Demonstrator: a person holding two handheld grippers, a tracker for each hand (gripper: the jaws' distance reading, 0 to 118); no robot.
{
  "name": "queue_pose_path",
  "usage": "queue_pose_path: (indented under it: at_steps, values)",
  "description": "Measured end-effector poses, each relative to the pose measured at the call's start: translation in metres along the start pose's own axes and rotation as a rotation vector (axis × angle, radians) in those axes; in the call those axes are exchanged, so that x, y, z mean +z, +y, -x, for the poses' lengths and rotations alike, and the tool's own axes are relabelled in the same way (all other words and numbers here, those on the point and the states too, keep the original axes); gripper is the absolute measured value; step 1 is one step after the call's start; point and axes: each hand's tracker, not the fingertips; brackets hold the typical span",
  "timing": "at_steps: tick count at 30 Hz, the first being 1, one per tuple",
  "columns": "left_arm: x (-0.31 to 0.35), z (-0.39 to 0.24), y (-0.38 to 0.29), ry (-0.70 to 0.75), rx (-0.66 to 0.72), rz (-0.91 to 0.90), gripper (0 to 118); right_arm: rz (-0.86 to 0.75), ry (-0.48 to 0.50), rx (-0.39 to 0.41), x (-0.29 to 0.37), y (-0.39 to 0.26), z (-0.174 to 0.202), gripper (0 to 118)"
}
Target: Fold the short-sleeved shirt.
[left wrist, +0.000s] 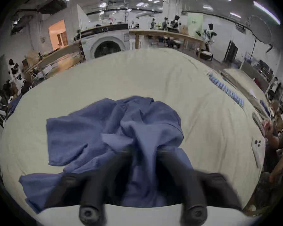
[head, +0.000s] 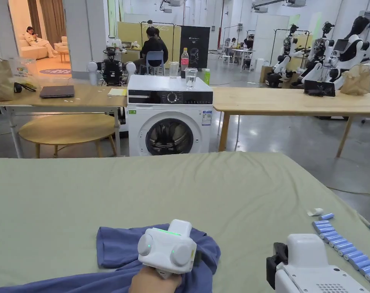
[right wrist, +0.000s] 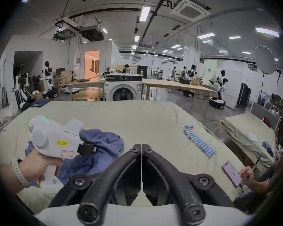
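Note:
A blue short-sleeved shirt (head: 115,248) lies crumpled near the front edge of the green-covered table (head: 180,183). In the left gripper view the shirt (left wrist: 72,136) spreads out to the left, one sleeve flat, and a bunched fold runs back between the dark jaws. My left gripper (left wrist: 145,149) is shut on that fold. In the right gripper view a hand holds the left gripper (right wrist: 88,148) over the shirt (right wrist: 108,143). My right gripper (right wrist: 141,145) hovers over bare cloth to the right of the shirt, jaws pressed together with nothing between them. Its white body (head: 314,263) sits at the head view's lower right.
A row of several small blue cylinders (head: 348,248) lies along the table's right edge. Beside that edge a person's hand holds a phone (right wrist: 232,174). Beyond the table's far edge stand a washing machine (head: 169,114) and wooden tables (head: 295,101).

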Motion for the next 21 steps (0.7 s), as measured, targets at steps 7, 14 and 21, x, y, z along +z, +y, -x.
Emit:
queue_pose_path:
  at_steps: [7, 14, 21]
  values:
    - [0.186, 0.052, -0.042, 0.158, -0.060, -0.306, 115, -0.041, 0.099, 0.034, 0.020, 0.009, 0.035, 0]
    - [0.369, 0.111, -0.190, 0.398, 0.091, -0.461, 115, -0.098, 0.226, 0.009, 0.044, 0.003, 0.070, 0]
    - [0.378, 0.143, -0.232, 0.406, 0.215, -0.354, 0, -0.088, 0.233, 0.006, 0.059, -0.001, 0.088, 0]
